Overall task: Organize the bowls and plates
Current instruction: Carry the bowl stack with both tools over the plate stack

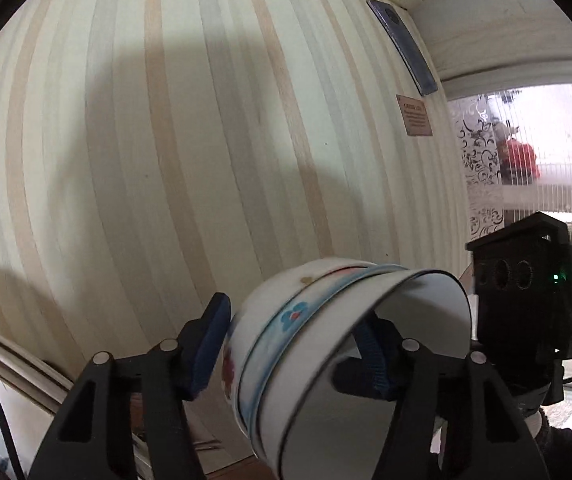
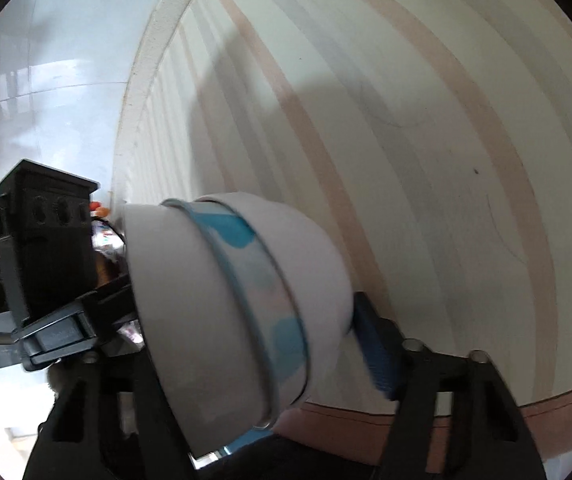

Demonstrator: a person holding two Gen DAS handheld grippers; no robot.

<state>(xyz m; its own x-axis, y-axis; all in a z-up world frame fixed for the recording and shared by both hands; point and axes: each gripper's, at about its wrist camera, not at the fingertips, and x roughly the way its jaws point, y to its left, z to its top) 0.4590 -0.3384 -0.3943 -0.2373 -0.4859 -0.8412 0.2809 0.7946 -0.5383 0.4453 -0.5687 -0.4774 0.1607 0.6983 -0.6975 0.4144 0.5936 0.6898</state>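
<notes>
A stack of nested white bowls [image 1: 306, 344], with blue bands and flower prints, hangs in the air tilted on its side, in front of a striped wall. My left gripper [image 1: 290, 332] is shut on the stack's rim: one blue-padded finger [image 1: 210, 340] lies outside and the other finger sits inside the innermost bowl. In the right wrist view the same stack [image 2: 214, 300] fills the middle. My right gripper [image 2: 246, 320] is shut on it from the opposite side, with one pad [image 2: 374, 352] pressed on the outer bowl and the other finger hidden behind the bowls.
A wall [image 1: 166, 140] with beige and grey vertical stripes is close ahead. A dark blue fixture [image 1: 402, 44] and a small brown plaque [image 1: 414, 116] hang on it. A frosted patterned window [image 1: 526, 152] is to the right. A brown skirting band [image 2: 366, 424] runs below.
</notes>
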